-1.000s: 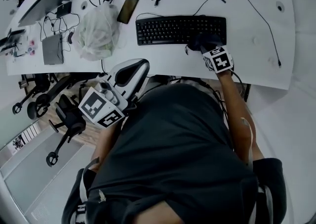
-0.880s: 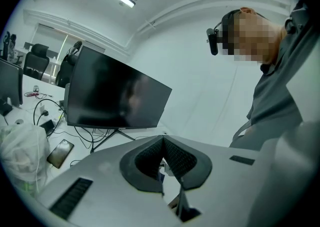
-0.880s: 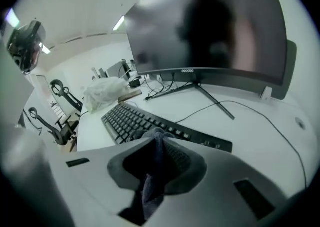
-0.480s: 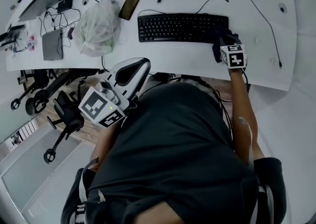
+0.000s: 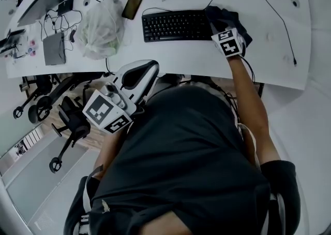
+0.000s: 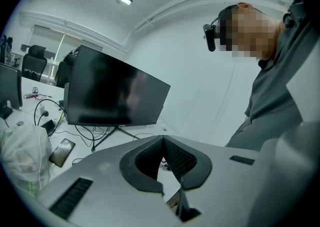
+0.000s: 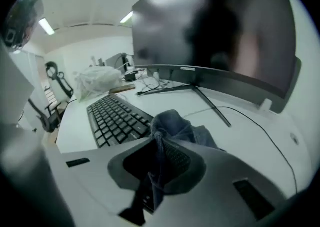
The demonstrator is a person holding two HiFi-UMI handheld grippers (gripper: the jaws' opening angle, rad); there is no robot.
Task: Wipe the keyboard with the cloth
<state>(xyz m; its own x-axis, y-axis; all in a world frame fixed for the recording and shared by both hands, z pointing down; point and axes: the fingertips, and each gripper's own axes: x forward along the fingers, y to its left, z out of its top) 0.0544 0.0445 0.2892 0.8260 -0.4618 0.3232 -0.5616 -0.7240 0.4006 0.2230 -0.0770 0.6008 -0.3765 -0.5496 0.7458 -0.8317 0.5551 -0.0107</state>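
Right tool (image 7: 159,153) pinches the cloth (image 7: 176,126) at one end of the keyboard (image 7: 112,118); the fold may slip free, or dragging may shove the keyboard sideways.

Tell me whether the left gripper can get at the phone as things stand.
Probably yes. The left gripper, shut and empty, sits short of the desk; a bare strip between the plastic bag and the keyboard leads to the phone.

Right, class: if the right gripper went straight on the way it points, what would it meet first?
The right gripper, shut on the cloth, would press that cloth down, probably onto the right end of the keyboard; depth is unclear, so possibly the desk beside it.
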